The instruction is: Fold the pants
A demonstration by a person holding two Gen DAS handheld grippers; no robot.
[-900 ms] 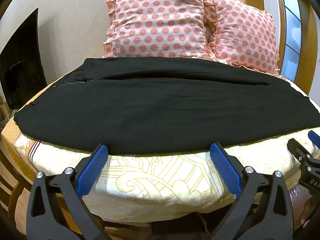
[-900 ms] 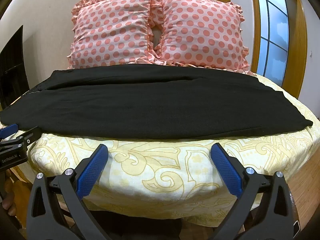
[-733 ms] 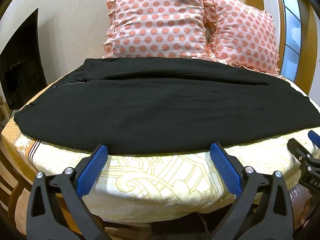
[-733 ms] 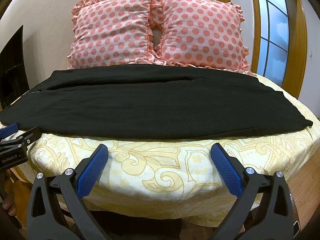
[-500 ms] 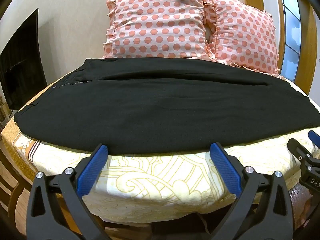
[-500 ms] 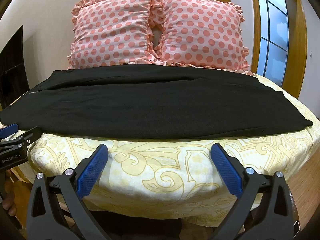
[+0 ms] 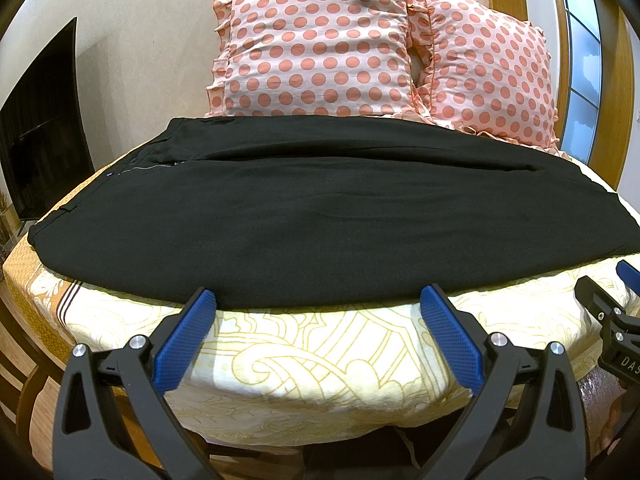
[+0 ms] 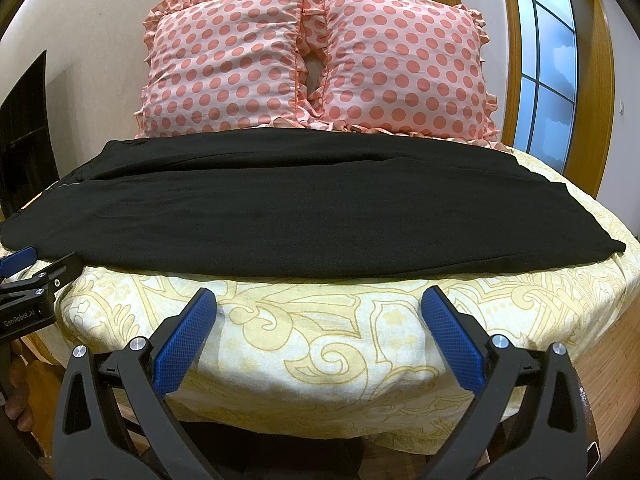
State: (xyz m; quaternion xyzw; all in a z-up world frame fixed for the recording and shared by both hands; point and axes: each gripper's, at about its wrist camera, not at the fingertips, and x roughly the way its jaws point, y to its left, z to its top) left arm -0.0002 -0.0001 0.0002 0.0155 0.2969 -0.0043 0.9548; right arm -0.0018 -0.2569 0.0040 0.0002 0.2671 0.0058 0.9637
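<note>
- Two grippers, ours: left gripper (image 7: pixel 318 300) and right gripper (image 8: pixel 319 300), both spread wide, holding nothing, hovering off the near edge of the bed (image 8: pixel 340 336).
- Pants (image 7: pixel 320 216): black, laid flat crosswise on the bed, waistband at left, below two dotted pillows (image 8: pixel 316 56).
- Step, as we judge it: pre-grasp; no fold begun.
- Next move calls for pinching the near hem at two points and carrying it over.
- Against earlier frames: nothing has shifted.

Even indoor light, sharp focus, strong fisheye bending, dark vignetted corners.
</note>
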